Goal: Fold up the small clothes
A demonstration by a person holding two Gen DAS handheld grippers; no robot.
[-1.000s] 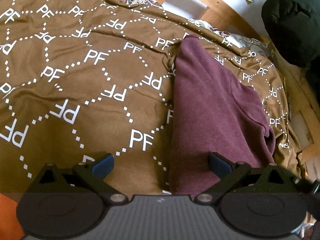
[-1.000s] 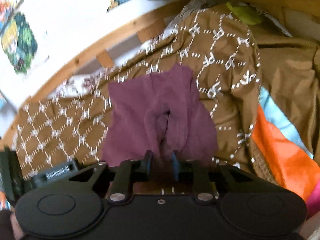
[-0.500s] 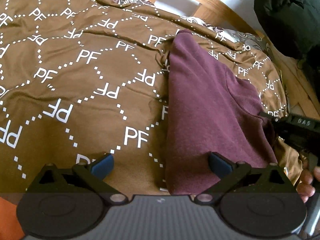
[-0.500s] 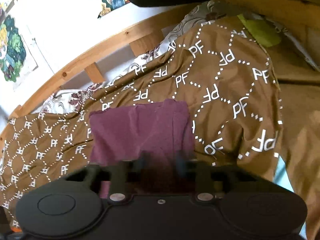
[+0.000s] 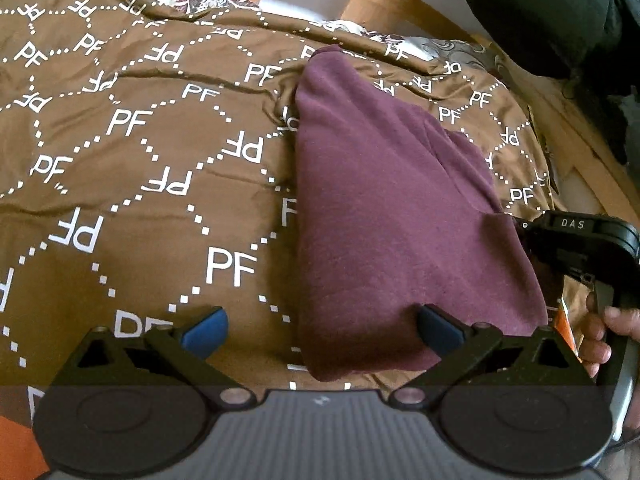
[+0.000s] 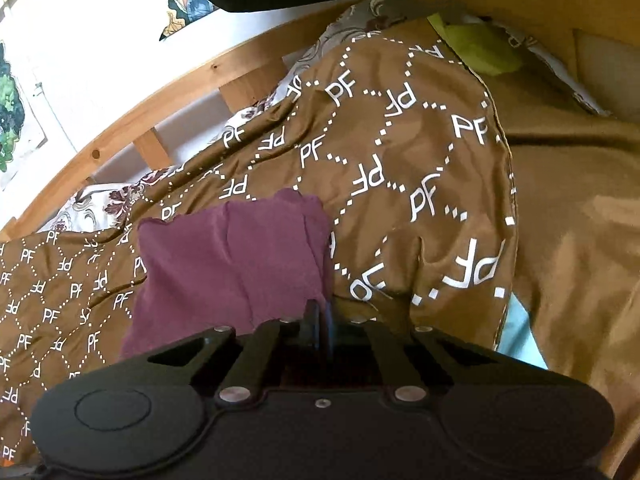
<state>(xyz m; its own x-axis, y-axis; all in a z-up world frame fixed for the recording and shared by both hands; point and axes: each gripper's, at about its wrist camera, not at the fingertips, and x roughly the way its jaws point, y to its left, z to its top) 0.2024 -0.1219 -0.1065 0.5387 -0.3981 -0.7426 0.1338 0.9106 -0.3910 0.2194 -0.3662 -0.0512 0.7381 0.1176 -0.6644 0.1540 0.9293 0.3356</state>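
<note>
A maroon garment, folded into a narrow strip, lies on the brown "PF" blanket. My left gripper hovers open over the garment's near end. Its right finger is above the cloth and its left finger above bare blanket. In the left wrist view my right gripper reaches in from the right to the garment's right edge, where the cloth puckers. In the right wrist view the right gripper is shut, pinching the near right corner of the maroon garment.
A wooden bed rail runs behind the blanket, with a patterned sheet below it. A black bundle sits at the far right. Orange cloth and a plain brown cover lie beside the blanket. A hand grips the right tool.
The right gripper slid across to the garment's right edge, came into the left wrist view, and its fingers closed together on the cloth. The left gripper stayed open and rolled slightly.
</note>
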